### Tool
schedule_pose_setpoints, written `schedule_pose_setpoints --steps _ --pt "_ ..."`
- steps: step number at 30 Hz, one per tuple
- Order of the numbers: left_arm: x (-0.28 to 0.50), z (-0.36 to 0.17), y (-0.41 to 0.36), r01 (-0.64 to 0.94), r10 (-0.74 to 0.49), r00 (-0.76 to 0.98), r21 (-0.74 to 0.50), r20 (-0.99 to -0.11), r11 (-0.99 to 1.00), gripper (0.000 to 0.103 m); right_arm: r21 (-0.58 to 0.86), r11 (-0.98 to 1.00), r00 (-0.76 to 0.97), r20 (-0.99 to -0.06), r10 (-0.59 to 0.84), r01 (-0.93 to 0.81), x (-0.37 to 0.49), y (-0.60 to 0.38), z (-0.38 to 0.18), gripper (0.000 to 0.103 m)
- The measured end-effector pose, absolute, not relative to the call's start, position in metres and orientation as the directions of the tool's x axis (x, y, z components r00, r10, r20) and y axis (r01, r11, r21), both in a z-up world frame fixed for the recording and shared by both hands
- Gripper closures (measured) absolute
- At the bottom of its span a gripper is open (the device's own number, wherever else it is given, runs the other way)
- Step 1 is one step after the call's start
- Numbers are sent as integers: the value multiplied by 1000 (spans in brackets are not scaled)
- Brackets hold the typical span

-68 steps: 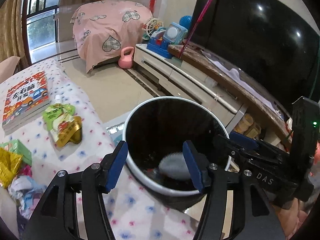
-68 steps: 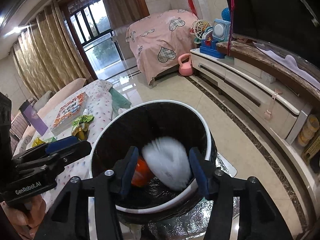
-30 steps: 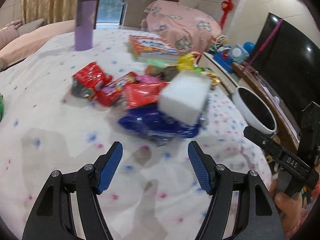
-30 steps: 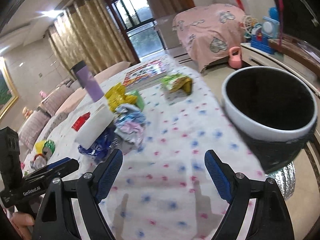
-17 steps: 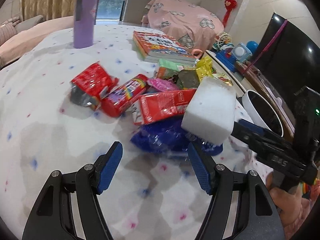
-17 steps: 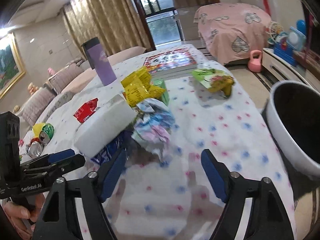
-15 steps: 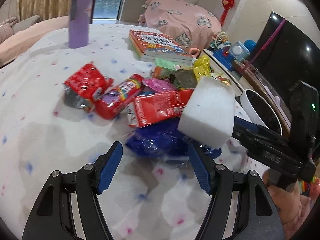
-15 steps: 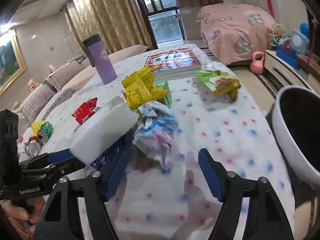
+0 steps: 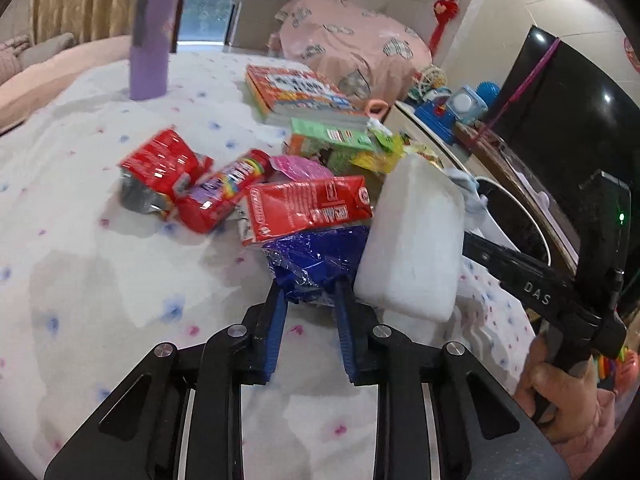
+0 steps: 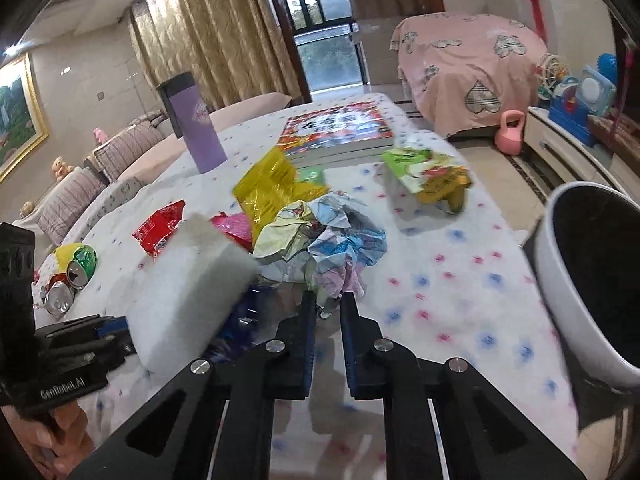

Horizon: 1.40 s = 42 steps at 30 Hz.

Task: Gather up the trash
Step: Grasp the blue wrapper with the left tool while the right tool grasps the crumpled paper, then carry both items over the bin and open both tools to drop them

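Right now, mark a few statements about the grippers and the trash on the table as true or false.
1. The left gripper is closed on the blue wrapper. True.
2. The right gripper grips the yellow wrapper. False: it pinches the crumpled paper.
3. The purple bottle lies on its side. False: it stands upright.
4. The bin is beside the table edge. True.

Right claw (image 10: 327,300) pinches crumpled paper (image 10: 320,244).
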State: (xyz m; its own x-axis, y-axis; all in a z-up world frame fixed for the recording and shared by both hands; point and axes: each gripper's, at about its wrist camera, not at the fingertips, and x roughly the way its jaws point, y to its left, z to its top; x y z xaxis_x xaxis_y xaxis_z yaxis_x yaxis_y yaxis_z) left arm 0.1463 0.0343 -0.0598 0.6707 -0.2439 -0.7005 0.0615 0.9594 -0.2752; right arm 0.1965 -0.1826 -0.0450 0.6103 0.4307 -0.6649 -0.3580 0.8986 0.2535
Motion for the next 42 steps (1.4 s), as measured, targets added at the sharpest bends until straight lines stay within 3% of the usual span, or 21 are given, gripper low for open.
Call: schedule_pose_setpoints --steps 10,15,42 --pt "122 -25 27 49 -144 773 -167 -618 985 80 265 917 653 -645 398 -297 168 -215 -37 94" --pt "125 -19 16 64 -150 780 -162 -608 985 80 270 921 669 -632 390 -281 156 -226 -31 94" --pt "180 -12 -116 290 -317 698 -152 -641 945 80 300 948 753 -597 275 -108 144 -329 -15 94"
